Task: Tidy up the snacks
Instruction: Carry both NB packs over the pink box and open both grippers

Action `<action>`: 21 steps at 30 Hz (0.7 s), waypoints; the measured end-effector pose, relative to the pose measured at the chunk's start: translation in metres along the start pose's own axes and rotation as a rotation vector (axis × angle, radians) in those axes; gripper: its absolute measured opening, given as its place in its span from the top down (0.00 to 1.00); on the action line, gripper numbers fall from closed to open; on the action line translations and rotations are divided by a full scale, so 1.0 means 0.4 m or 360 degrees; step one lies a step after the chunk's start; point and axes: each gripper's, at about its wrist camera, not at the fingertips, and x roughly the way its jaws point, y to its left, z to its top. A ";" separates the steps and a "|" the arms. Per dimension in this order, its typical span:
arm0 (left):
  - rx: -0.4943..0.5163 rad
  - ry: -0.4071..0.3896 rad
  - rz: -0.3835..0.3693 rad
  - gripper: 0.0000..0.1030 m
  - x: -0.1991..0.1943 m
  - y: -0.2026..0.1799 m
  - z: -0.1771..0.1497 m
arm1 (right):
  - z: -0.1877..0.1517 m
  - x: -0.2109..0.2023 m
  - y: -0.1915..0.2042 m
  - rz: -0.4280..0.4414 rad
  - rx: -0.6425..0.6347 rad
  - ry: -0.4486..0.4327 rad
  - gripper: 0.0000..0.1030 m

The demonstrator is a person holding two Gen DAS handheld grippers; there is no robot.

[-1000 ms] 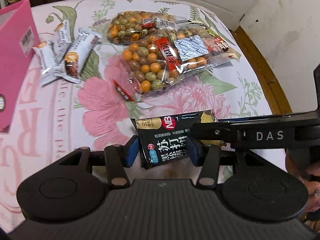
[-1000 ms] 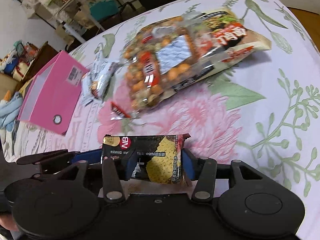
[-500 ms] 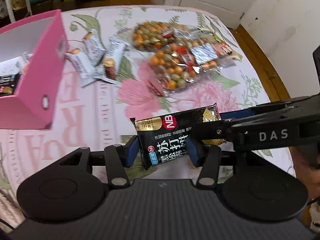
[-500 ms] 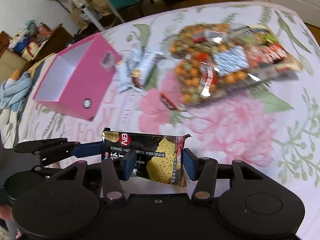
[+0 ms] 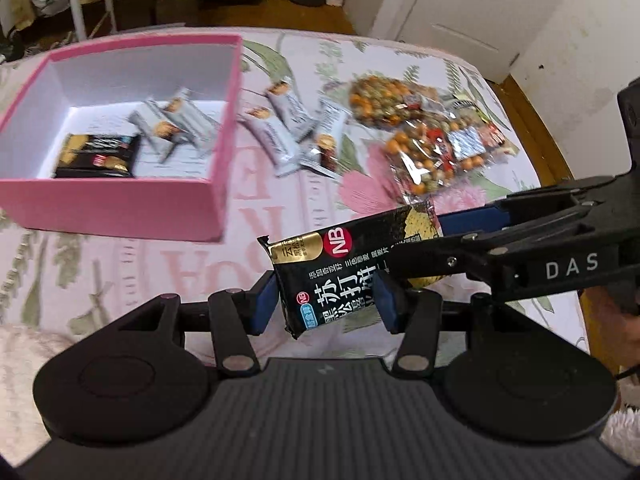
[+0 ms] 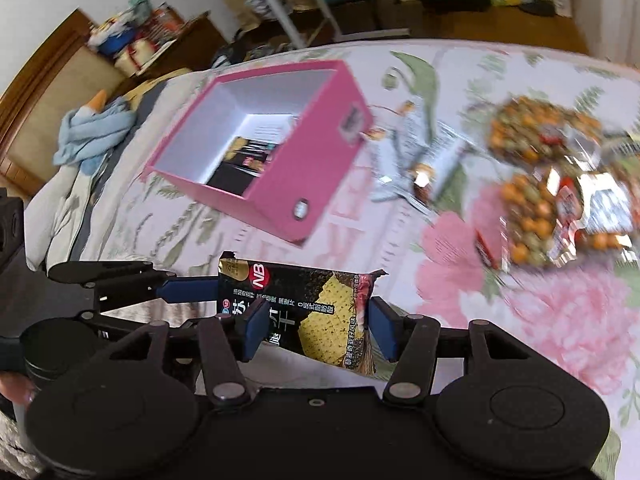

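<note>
Both grippers hold one black cracker packet (image 5: 332,276), which also shows in the right wrist view (image 6: 308,312), in the air above the bed. My left gripper (image 5: 326,306) is shut on its left end. My right gripper (image 6: 316,332) is shut on its right end and reaches in from the right in the left wrist view. The open pink box (image 5: 120,204) lies ahead to the left, seen too in the right wrist view (image 6: 280,184). It holds another black packet (image 5: 96,156) and silver snack bars (image 5: 172,128).
Several silver snack bars (image 5: 288,128) lie on the floral bedspread (image 5: 120,272) right of the box. Two clear bags of mixed nuts (image 5: 436,148) lie further right. The bed's right edge and wooden floor (image 5: 532,120) are beyond them. A blue cloth (image 6: 96,128) lies past the box.
Both grippers have lifted the black packet off the bed and carried it left. The pink box has come into full view with its open top showing.
</note>
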 end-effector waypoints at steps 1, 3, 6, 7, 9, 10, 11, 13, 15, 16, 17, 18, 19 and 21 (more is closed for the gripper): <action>0.0000 -0.0007 0.0012 0.52 -0.010 0.010 0.006 | 0.011 0.002 0.015 0.0004 -0.0021 0.0002 0.41; 0.0001 -0.0022 0.0028 0.52 -0.033 0.034 0.021 | 0.036 0.005 0.050 0.0007 -0.0063 0.0000 0.41; -0.0028 -0.0039 0.0018 0.52 -0.065 0.077 0.050 | 0.078 0.006 0.092 0.0008 -0.0101 -0.0020 0.40; -0.0022 -0.0044 0.0016 0.52 -0.074 0.091 0.061 | 0.092 0.010 0.104 0.0000 -0.0118 -0.0022 0.40; -0.0016 -0.0052 0.0027 0.52 -0.087 0.113 0.080 | 0.123 0.023 0.125 -0.0003 -0.0139 -0.0018 0.40; -0.0003 -0.0062 0.0040 0.52 -0.092 0.124 0.091 | 0.137 0.032 0.134 0.0001 -0.0142 -0.0012 0.40; 0.0005 -0.0075 0.0060 0.52 -0.096 0.136 0.103 | 0.153 0.041 0.142 0.0001 -0.0139 -0.0006 0.40; 0.0027 -0.0096 0.0103 0.52 -0.102 0.159 0.125 | 0.187 0.060 0.158 0.0015 -0.0132 0.0001 0.40; 0.0054 -0.0124 0.0148 0.52 -0.099 0.182 0.149 | 0.216 0.079 0.171 0.0022 -0.0124 0.0002 0.40; 0.0068 -0.0127 0.0172 0.52 -0.093 0.194 0.161 | 0.233 0.092 0.180 0.0017 -0.0124 0.0001 0.40; 0.0085 -0.0129 0.0191 0.52 -0.087 0.203 0.168 | 0.245 0.104 0.189 0.0008 -0.0133 -0.0001 0.40; 0.0101 -0.0133 0.0210 0.52 -0.077 0.216 0.179 | 0.262 0.119 0.197 -0.0008 -0.0136 -0.0001 0.40; 0.0108 -0.0129 0.0221 0.52 -0.068 0.228 0.186 | 0.273 0.133 0.203 -0.0020 -0.0133 0.0004 0.40; 0.0097 -0.0122 0.0236 0.52 -0.046 0.259 0.201 | 0.294 0.163 0.214 -0.0041 -0.0127 0.0021 0.40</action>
